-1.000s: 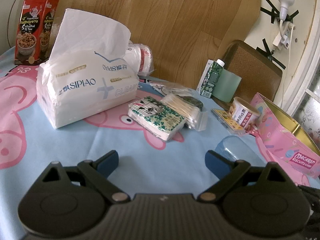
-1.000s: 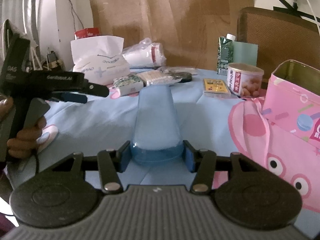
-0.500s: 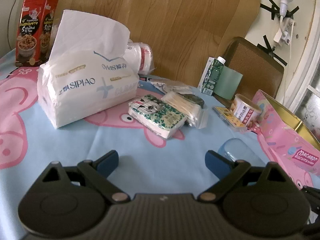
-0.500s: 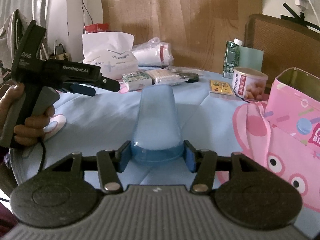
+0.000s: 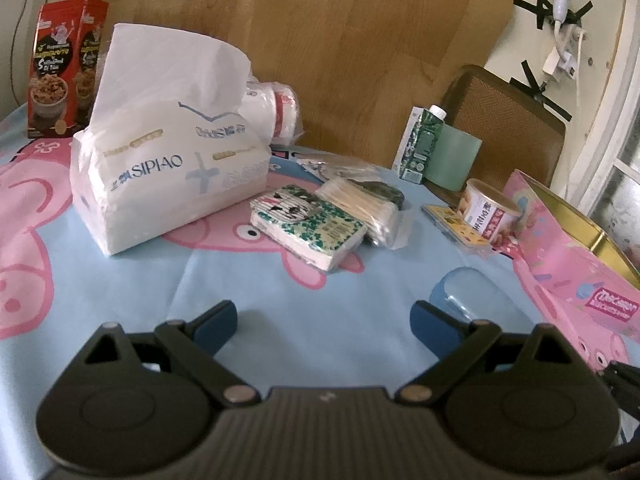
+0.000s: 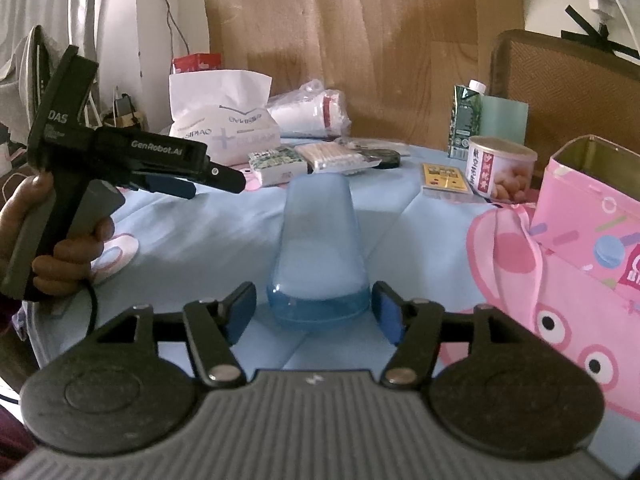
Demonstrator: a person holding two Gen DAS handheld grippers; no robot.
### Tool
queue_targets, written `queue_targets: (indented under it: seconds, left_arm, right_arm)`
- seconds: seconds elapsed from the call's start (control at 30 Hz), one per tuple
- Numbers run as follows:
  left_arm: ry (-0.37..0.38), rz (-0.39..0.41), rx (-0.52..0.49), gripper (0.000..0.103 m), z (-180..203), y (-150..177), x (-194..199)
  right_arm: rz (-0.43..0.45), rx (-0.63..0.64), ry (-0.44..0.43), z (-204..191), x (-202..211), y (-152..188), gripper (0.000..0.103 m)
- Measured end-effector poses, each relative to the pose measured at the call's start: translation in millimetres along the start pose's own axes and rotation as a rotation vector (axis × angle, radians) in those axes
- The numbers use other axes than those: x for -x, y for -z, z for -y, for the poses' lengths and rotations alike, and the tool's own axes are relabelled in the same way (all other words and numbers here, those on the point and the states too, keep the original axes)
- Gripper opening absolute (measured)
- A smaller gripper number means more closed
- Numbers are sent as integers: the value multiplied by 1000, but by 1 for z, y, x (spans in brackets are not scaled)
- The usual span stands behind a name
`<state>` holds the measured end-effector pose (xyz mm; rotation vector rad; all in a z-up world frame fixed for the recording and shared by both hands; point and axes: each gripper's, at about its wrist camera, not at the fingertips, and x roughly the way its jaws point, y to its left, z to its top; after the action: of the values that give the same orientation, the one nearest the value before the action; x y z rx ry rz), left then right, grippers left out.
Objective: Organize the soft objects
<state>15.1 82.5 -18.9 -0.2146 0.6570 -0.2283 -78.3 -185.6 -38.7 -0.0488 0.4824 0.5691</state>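
A translucent blue cup (image 6: 320, 248) lies on its side on the tablecloth, its rim between my right gripper's (image 6: 316, 312) fingers, which stand open just clear of it. It also shows in the left wrist view (image 5: 472, 298). My left gripper (image 5: 324, 320) is open and empty above the cloth; it shows in the right wrist view (image 6: 200, 182). A white SIPIAO tissue pack (image 5: 168, 172), a small green-patterned tissue packet (image 5: 308, 226) and a bag of cotton swabs (image 5: 360, 204) lie farther back.
A pink open biscuit tin (image 6: 588, 208) stands at the right. A round can (image 5: 488, 212), a yellow card (image 6: 446, 178), a green carton (image 5: 420, 144), a wrapped stack of cups (image 6: 312, 114) and a red snack bag (image 5: 64, 64) sit behind.
My right gripper has opened off the blue cup, which now lies free between the fingers. The left gripper has drifted slightly toward the tissue packs.
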Motion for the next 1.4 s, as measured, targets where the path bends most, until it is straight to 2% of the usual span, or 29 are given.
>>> queue_targets:
  seconds: [0.1,0.27,0.47,0.5,0.53,0.57,0.63,0.67,0.77,0.9,1.0,1.2,1.3,1.4]
  left_arm:
    - [41,-22,21,97,1,0,2]
    - [204,-76,75,97,17,-3,8]
    - [343,-174,111,101,44,-4,-6]
    - [356,-195,119,99,49,-2,-12]
    - [364,-217,125,92,53,0,-18]
    - [371,-238,125,85,57,2,-23]
    - [338,-217,85,77,68,4,-25]
    - [320,-216,59,75,74,4,-26]
    - [329,-209,34,73,86,-3,-25]
    - [374,-169,-31,73,116,-26,-23]
    - [413,-131,-113,73,155,-46,-28]
    - [487,-115,-259,73,245,-76,-66]
    - [466,-89,-336,77,285,-82,-89]
    - [358,-53,-383,78,304,-80,-106]
  right_arm:
    - [-4,-7,-3,0,-1,-1,67]
    - [-22,-23,-18,3,-6,-4,71]
    - [-41,-12,-29,3,-17,-10,73]
    - [-41,2,-36,1,-18,-10,63]
    - [-38,23,-28,-2,-19,-10,57]
    - [-37,37,-32,-4,-19,-10,57]
    - [-20,55,-3,-7,-16,-9,57]
    - [-7,46,11,-6,-13,-8,57]
    - [33,3,30,5,-6,-8,57]
    - [148,41,131,12,14,-13,57]
    - [227,18,210,33,32,-21,57]
    - [296,-54,400,92,56,-36,57]
    - [302,-96,479,122,50,-42,57]
    - [245,-91,543,144,25,-48,59]
